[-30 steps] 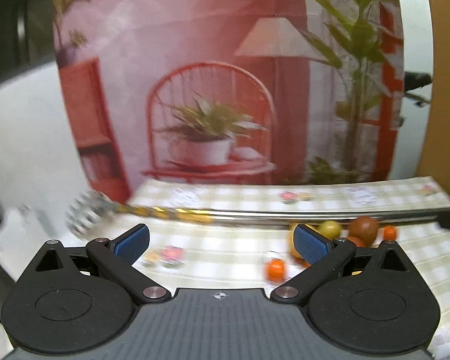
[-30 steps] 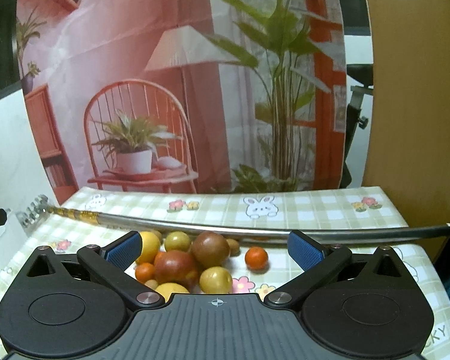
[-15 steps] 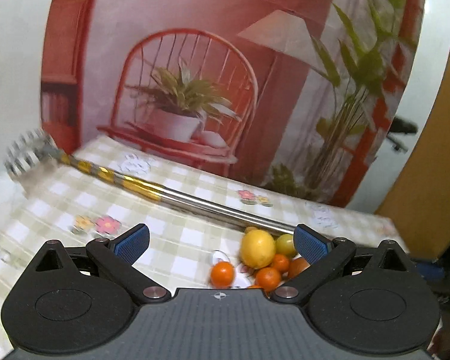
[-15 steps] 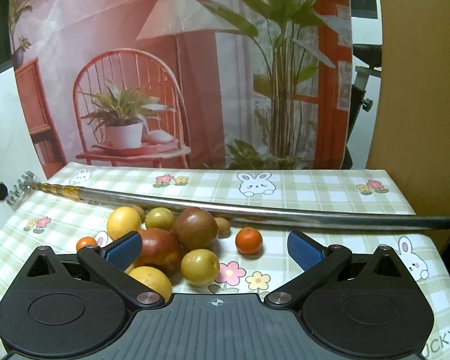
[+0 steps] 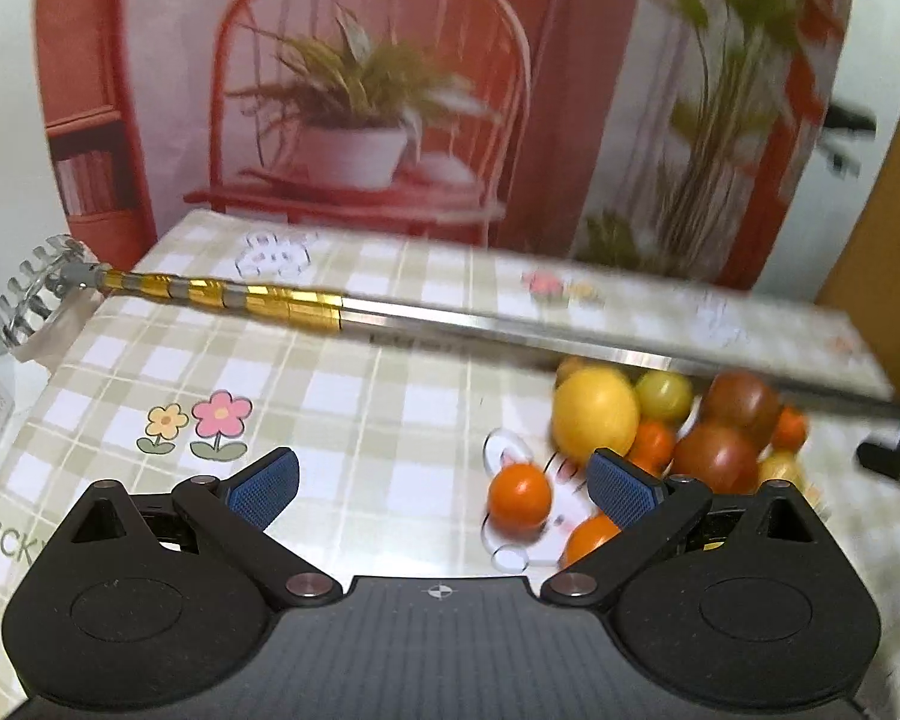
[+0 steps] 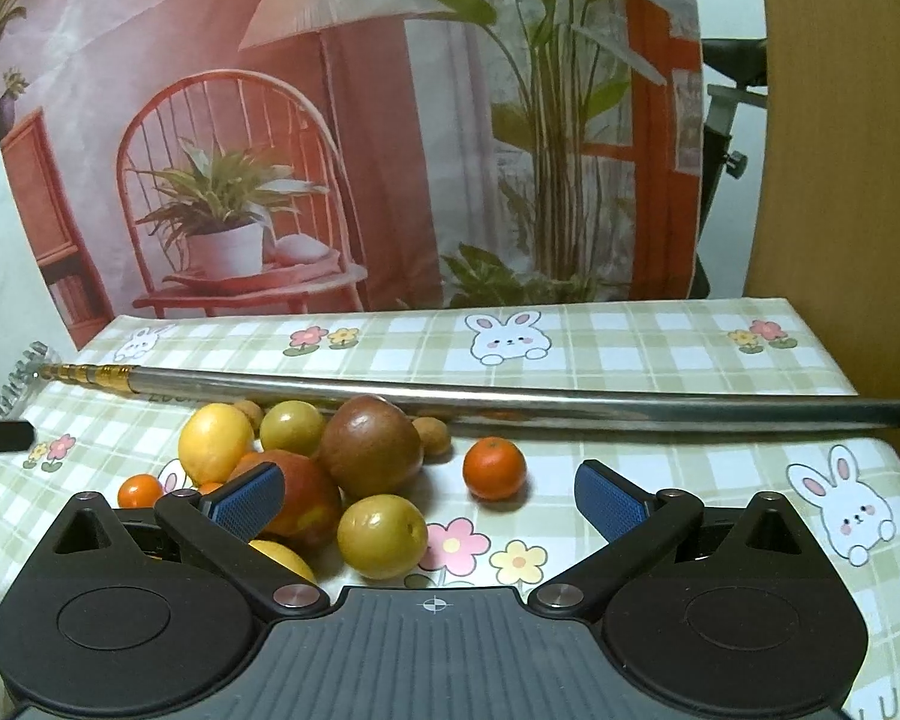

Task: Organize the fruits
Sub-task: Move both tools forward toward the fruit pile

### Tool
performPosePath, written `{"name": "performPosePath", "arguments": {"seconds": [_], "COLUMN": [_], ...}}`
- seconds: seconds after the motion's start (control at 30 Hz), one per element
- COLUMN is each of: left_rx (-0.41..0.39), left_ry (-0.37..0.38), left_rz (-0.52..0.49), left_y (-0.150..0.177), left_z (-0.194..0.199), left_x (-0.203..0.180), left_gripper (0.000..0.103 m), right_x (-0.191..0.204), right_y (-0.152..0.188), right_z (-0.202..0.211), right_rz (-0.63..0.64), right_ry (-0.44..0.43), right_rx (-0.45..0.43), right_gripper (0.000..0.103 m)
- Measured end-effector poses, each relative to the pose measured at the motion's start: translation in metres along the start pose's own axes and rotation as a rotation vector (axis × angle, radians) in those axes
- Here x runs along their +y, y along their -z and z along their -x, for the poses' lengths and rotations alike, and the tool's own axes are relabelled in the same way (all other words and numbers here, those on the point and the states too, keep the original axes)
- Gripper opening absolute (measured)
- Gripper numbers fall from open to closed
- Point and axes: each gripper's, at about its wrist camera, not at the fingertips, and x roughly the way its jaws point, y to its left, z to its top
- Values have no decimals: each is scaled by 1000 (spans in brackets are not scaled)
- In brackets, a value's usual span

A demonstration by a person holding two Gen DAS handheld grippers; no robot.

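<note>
Fruit pile [image 6: 306,468] lies on the checked tablecloth [image 6: 660,354], near side of a long metal rod [image 6: 510,402]. Left gripper [image 5: 444,489] and right gripper [image 6: 429,498] both hover spread wide, holding nothing.

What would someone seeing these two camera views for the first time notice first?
Probably the heap of fruit on the checked tablecloth, with one small orange lying apart on its right. Behind the heap, a long metal rod with a gold-banded end lies across the table. Both the left gripper and right gripper are open and hold nothing.
</note>
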Motion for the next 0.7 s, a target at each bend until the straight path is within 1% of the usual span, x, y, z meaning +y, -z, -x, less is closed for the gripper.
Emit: {"name": "performPosePath", "arguments": {"seconds": [0.07, 0.13, 0.2, 0.27, 0.33, 0.4, 0.5, 0.6, 0.67, 0.7], "left_rx": [42, 51, 60, 73, 66, 61, 99, 117, 147, 167], "left_ry": [2, 36, 47, 13, -28, -45, -23, -24, -8, -12], "left_rz": [-31, -43, -49, -81, -121, -156, -161, -168, -167, -167], "left_y": [-1, -2, -2, -4, -5, -5, -8, -8, -8, -8], "left_z": [-12, -22, -29, -39, -47, -52, -62, -70, -76, -79], "left_x": [-2, -2, -4, -9, -15, -21, -23, -24, -25, -26], "left_gripper": [103, 103, 103, 102, 102, 102, 102, 102, 102, 102], "right_x": [0, 0, -1, -2, -2, -2, -3, -3, -3, -4], "right_y": [1, 1, 2, 1, 1, 2, 2, 2, 2, 2], "right_z": [-4, -7, -10, -12, -13, -15, -17, -19, -20, -20], "right_rz": [2, 1, -4, -7, -5, -2, -4, -5, -7, -7], "right_ry": [1, 0, -2, 0, 4, 7, 6, 8, 9, 10], "right_rx": [6, 13, 18, 20, 22, 24, 28, 32, 33, 33], "right_gripper": [103, 103, 103, 103, 103, 103, 103, 103, 103, 103]}}
